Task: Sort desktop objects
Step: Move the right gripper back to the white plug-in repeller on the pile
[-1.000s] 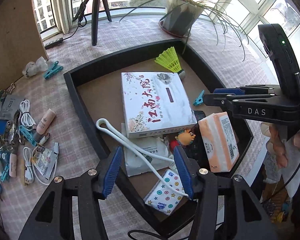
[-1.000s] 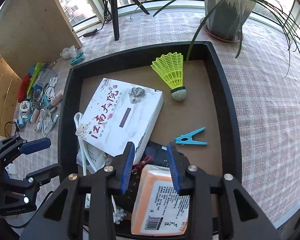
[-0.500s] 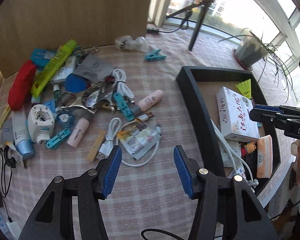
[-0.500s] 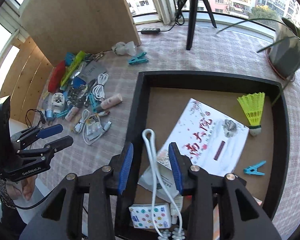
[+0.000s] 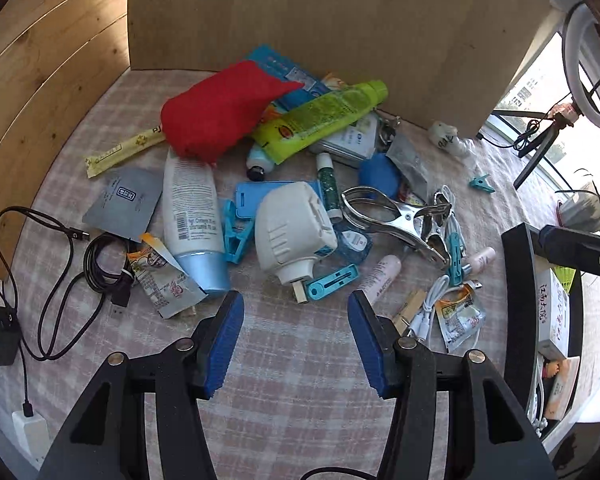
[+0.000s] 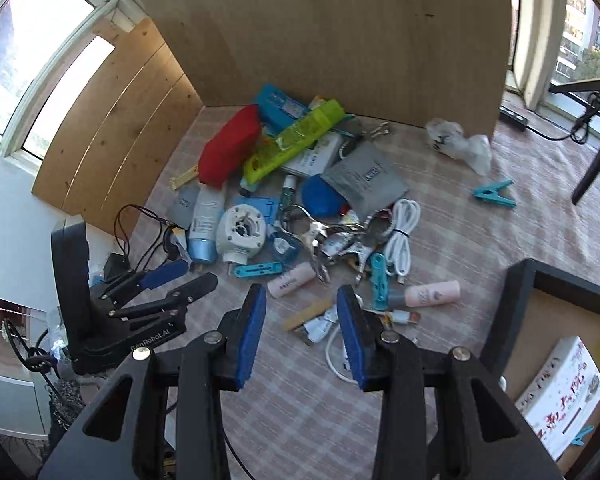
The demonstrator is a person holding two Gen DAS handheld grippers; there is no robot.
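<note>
Reaching into this heap is where trouble could start, since almost nothing in it lies alone. The tray (image 6: 518, 312) sits to the right of the pile, already holding a white box (image 6: 560, 396); the unsorted things are all still on the checked cloth (image 5: 300, 360) left of it.

Largest in the pile, the red pouch (image 5: 220, 114) lies on top of a green tube (image 5: 320, 120) at the pile's far side: lifting it would likely shift what it rests on. Nearer, the white plug unit (image 5: 294, 232) lies against the blue clips, so fingers closing on it could catch a clip as well. Right of it, the steel clamp (image 5: 400, 216) is slick, and probably apt to slip from the pads. Smaller again, the white cable (image 6: 400, 236) could snag and trail its neighbours along.

The left gripper (image 5: 296, 340) hangs just short of the plug unit, jaws wide apart and empty. The right gripper (image 6: 302, 336) is likewise spread and empty, above a wooden peg (image 6: 308, 314).
</note>
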